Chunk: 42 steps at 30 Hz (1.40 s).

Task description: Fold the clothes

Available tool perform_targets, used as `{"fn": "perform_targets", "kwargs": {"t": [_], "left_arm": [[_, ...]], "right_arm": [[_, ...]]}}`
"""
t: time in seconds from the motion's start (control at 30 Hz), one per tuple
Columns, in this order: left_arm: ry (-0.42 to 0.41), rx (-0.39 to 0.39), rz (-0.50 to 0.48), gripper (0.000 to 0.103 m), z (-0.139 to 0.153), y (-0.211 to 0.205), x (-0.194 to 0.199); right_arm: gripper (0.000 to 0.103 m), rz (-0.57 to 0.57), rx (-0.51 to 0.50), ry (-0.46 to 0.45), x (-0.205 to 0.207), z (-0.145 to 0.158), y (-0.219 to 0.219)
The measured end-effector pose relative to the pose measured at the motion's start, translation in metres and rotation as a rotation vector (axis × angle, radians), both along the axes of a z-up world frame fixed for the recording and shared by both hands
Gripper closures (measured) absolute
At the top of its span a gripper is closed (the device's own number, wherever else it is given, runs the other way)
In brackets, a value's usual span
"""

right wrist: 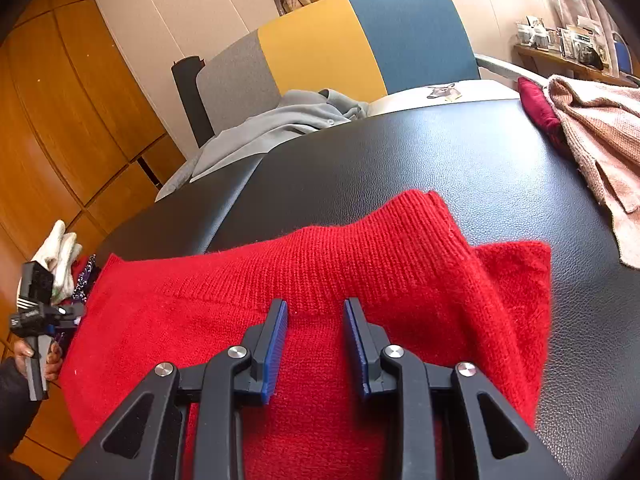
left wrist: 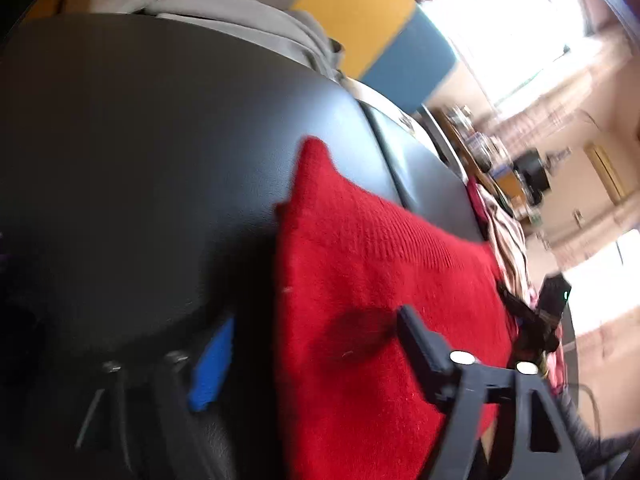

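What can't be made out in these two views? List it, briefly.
- Right wrist view: the red sweater's near part, hidden under the right gripper and cut off by the bottom edge.
- Right wrist view: pink knit, cut off by the right edge.
- Right wrist view: shelf items, too small.
- Left wrist view: left gripper, blurred and shadowed.

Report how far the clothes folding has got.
Done, it seems: the red sweater lies folded over on the black table. In hand: nothing; the right gripper and the left gripper are both open above it. Left: the pink garment and grey garment lie unfolded.
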<state>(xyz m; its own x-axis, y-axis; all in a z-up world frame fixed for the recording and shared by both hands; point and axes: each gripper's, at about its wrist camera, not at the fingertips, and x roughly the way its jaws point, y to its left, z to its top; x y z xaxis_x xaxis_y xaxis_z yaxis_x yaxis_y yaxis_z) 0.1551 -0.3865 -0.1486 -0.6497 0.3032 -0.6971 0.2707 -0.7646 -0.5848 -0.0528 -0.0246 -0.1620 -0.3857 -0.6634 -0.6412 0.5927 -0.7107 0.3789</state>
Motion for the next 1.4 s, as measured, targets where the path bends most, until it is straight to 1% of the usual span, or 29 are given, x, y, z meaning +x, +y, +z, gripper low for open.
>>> {"fn": "perform_targets", "kwargs": {"t": [0.03,0.07,0.1,0.13,0.17,0.2,0.23,0.3,0.43,0.5,0.57,0.7,0.83,0.93,1.0,1.1,1.17,1.3,1.4], "left_arm": [[0.003,-0.004,-0.01,0.048,-0.001,0.0,-0.004],[0.003,0.023,-0.019,0.052,-0.003,-0.001,-0.009],[0.002,0.056,-0.027,0.059,-0.005,-0.003,-0.012],[-0.002,0.065,-0.04,0.069,-0.007,-0.002,-0.014],[-0.01,0.047,-0.057,0.074,-0.007,0.002,-0.017],[-0.013,0.029,-0.068,0.082,-0.005,0.007,-0.019],[-0.012,0.022,-0.073,0.087,-0.003,0.01,-0.021],[-0.011,0.018,-0.055,0.09,0.002,0.011,-0.021],[0.017,0.066,0.014,0.092,0.019,-0.006,-0.018],[0.017,0.052,0.027,0.092,0.029,-0.01,-0.018],[0.005,0.018,0.029,0.092,0.039,-0.011,-0.018],[-0.021,-0.042,0.05,0.092,0.059,-0.017,-0.013],[-0.045,-0.058,0.092,0.092,0.073,-0.033,-0.002],[-0.048,-0.057,0.107,0.092,0.089,-0.042,0.006],[-0.037,-0.042,0.113,0.092,0.104,-0.043,0.01],[-0.013,-0.001,0.101,0.092,0.127,-0.032,0.013],[0.006,0.035,0.091,0.092,0.143,-0.02,0.015],[0.052,0.139,0.063,0.092,0.173,0.021,0.004],[0.068,0.178,0.041,0.092,0.185,0.056,-0.017]], "right_arm": [[0.074,0.0,-0.003,-0.001,0.0,0.0,0.0],[0.074,0.0,-0.006,-0.003,0.0,0.0,0.001],[0.074,0.001,-0.009,-0.004,0.0,-0.001,0.001],[0.074,0.001,-0.012,-0.006,0.0,-0.001,0.002],[0.074,0.003,-0.015,-0.007,-0.001,-0.001,0.002],[0.074,0.003,-0.02,-0.009,-0.001,-0.001,0.003],[0.074,0.004,-0.025,-0.012,-0.002,-0.002,0.004],[0.074,0.006,-0.034,-0.017,-0.003,-0.002,0.005],[0.073,0.012,-0.042,-0.024,-0.005,-0.003,0.006],[0.074,0.022,-0.041,-0.031,-0.006,-0.002,0.004],[0.073,0.055,-0.026,-0.04,-0.007,0.0,-0.003],[0.072,0.187,0.029,-0.068,-0.002,0.012,-0.018],[0.072,0.371,0.142,-0.005,0.02,0.032,-0.027],[0.072,0.491,0.252,0.039,0.037,0.038,-0.034],[0.072,0.538,0.332,0.069,0.041,0.036,-0.038],[0.072,0.587,0.441,0.101,0.043,0.026,-0.043],[0.072,0.61,0.486,0.128,0.044,0.019,-0.047],[0.07,0.572,0.426,0.111,0.039,0.011,-0.045],[0.069,0.534,0.349,0.097,0.036,0.008,-0.037]]}}
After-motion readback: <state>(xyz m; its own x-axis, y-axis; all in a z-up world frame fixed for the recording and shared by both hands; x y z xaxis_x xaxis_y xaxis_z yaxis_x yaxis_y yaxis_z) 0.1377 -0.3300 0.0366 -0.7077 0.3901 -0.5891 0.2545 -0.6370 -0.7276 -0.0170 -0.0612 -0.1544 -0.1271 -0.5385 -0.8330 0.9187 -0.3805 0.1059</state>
